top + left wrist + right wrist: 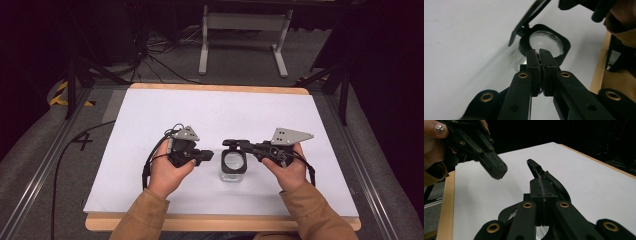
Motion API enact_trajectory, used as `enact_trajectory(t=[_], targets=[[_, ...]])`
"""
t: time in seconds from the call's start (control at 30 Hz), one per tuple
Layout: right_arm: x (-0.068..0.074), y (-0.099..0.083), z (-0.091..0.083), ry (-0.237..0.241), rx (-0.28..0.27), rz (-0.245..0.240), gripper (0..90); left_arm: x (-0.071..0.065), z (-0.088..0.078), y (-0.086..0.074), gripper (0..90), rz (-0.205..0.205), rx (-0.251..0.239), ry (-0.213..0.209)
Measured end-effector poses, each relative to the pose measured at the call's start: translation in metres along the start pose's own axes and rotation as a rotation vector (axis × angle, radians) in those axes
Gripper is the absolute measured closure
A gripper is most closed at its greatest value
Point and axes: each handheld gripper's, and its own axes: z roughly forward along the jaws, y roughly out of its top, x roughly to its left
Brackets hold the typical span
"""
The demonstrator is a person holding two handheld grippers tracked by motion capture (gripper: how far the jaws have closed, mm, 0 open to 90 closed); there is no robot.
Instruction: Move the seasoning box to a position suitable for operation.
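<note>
A small clear jar (233,174) with a squarish black rim (564,42) stands on the white mat in the middle. Its hinged black lid (529,17) is tipped up above the opening. My right gripper (239,145) is shut on the lid's edge (535,167), holding it raised over the jar. My left gripper (210,155) hovers just left of the jar with its jaws shut and nothing between them; in the left gripper view its tips (539,52) sit right at the rim. The right gripper view shows the left gripper (495,168) close by at upper left.
The white mat (210,110) covers a wooden tabletop (225,222), whose edge shows along the front. A metal frame rail (45,165) runs along each side. A white stand (245,30) and cables lie on the floor beyond.
</note>
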Motion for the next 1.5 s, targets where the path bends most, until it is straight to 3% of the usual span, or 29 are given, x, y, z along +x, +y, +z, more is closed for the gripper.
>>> enact_trajectory(t=[0.17,0.4,0.57,0.97,1.27,1.4,1.5], targets=[[-0.003,0.001,0.001,-0.003,-0.008,0.0,90.0,-0.013,0.017,0.001,89.2,0.035,-0.022,-0.072],[-0.008,0.002,0.003,-0.013,-0.01,0.006,90.0,-0.021,0.034,0.001,89.2,0.055,0.01,-0.13],[-0.01,0.002,0.005,-0.022,-0.017,0.008,90.0,-0.02,0.042,-0.001,89.2,0.053,0.035,-0.131],[-0.017,0.003,0.011,-0.037,-0.044,0.011,90.0,-0.011,0.047,-0.006,89.8,-0.006,0.024,-0.141],[-0.027,0.001,0.015,-0.068,-0.05,0.011,90.0,-0.012,0.047,-0.006,90.0,-0.01,0.029,-0.135],[-0.028,0.0,0.018,-0.093,-0.054,-0.005,90.0,-0.013,0.047,-0.005,90.0,0.029,0.04,-0.121],[-0.027,-0.002,0.021,-0.118,-0.059,-0.021,90.0,-0.013,0.047,-0.005,90.0,0.033,0.037,-0.124]])
